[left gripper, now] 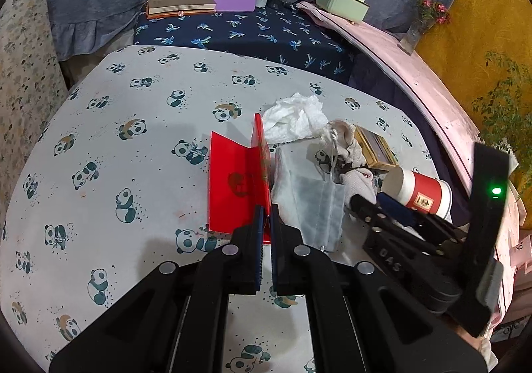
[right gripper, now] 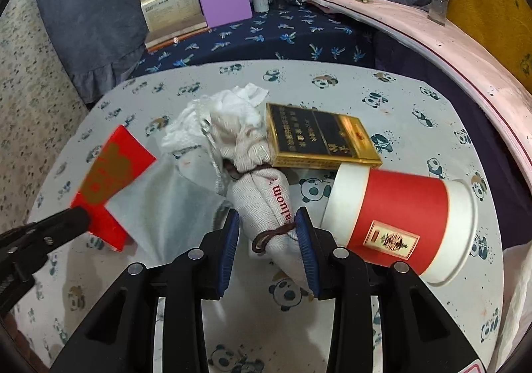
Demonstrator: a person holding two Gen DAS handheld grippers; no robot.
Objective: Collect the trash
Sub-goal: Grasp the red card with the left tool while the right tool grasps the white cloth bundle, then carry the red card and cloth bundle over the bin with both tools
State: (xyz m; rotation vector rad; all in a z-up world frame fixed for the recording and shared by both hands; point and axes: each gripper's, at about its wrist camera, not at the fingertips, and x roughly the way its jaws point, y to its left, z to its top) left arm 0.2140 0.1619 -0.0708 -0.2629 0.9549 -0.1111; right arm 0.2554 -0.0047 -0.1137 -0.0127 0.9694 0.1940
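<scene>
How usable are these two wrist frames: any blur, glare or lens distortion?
Left wrist: sharp throughout, strong fisheye bending of the pink ledge, dark vignette corners, soft shadows on the panda tablecloth. Right wrist: slight smear on the paper cup, glare on the gold box.

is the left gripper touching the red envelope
Touching: the left wrist view shows the left gripper shut on the red envelope's near edge.
</scene>
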